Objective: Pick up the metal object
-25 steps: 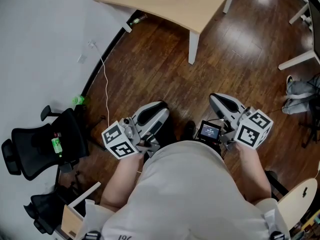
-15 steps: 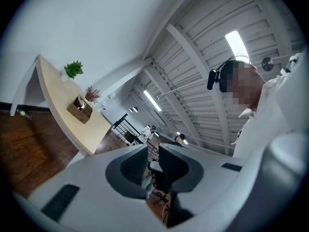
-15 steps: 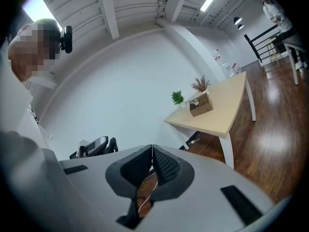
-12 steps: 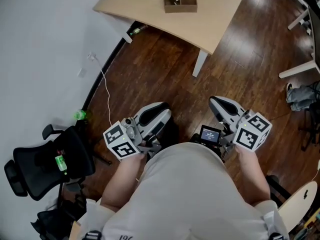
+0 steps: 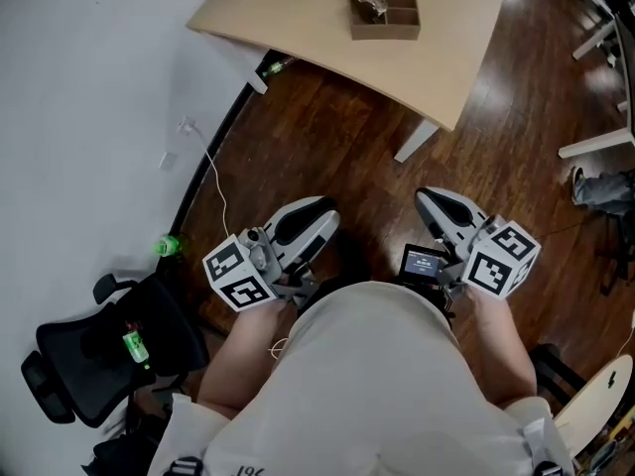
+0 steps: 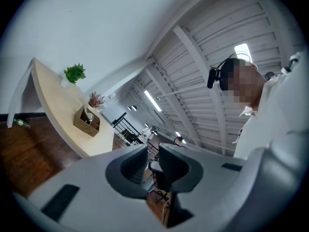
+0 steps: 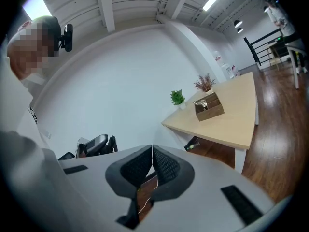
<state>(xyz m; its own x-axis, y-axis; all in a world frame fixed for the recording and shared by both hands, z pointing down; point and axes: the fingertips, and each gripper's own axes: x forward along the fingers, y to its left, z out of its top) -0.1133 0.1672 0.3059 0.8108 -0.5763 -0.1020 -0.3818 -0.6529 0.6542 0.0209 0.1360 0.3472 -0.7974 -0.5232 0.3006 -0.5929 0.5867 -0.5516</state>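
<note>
Light wood table [image 5: 298, 13] ahead of me stands on white legs on the dark wood floor [image 5: 317, 137]. On the table: 1 wooden compartment box [image 5: 384, 12] and 1 small green potted plant [image 7: 177, 98] near its wall-side edge. On the floor by the wall to my left: 1 black office chair [image 5: 109, 355], 1 white cable [image 5: 213, 181], and 1 small green item [image 5: 166, 245] I can't identify.

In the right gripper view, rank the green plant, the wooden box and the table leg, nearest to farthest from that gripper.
1. Table leg, lower right, closest to the right gripper.
2. Wooden box, on the tabletop beyond it.
3. Green plant, at its far end.
</note>
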